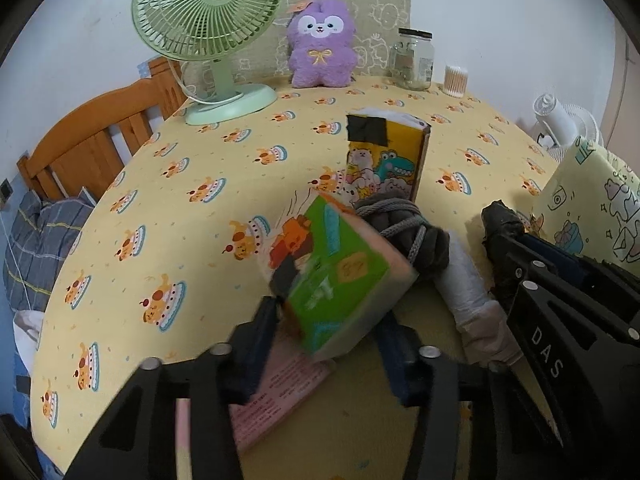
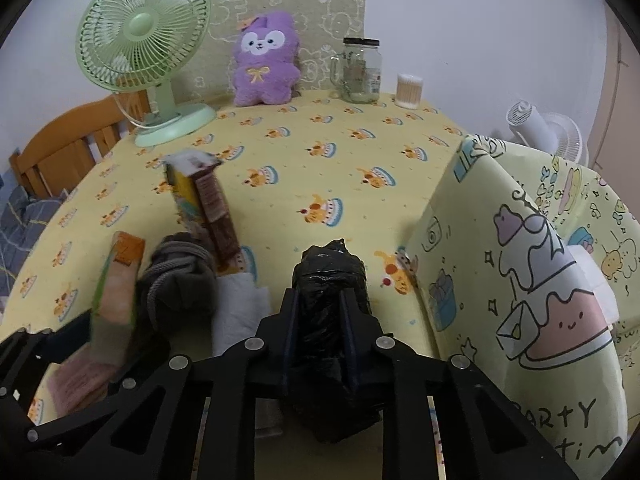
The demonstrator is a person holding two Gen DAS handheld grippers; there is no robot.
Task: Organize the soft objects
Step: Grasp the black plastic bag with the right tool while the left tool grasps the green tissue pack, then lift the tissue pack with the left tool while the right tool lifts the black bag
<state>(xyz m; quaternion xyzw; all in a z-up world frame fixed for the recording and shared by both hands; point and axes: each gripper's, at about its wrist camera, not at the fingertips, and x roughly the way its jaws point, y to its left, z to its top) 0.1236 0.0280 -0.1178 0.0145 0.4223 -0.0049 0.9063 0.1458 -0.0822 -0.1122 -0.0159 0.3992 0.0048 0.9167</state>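
Right up against the lens, the right gripper is clenched tight on a black plastic-wrapped bundle, which pokes out past the fingertips. The left gripper grasps a green tissue pack, tilted up between its fingers. Just beyond the green pack lies a grey knotted cloth, a white roll beside it. Further ahead, a yellow cartoon pack stands upright on the yellow tablecloth. Right of the black bundle sits a pale printed bag
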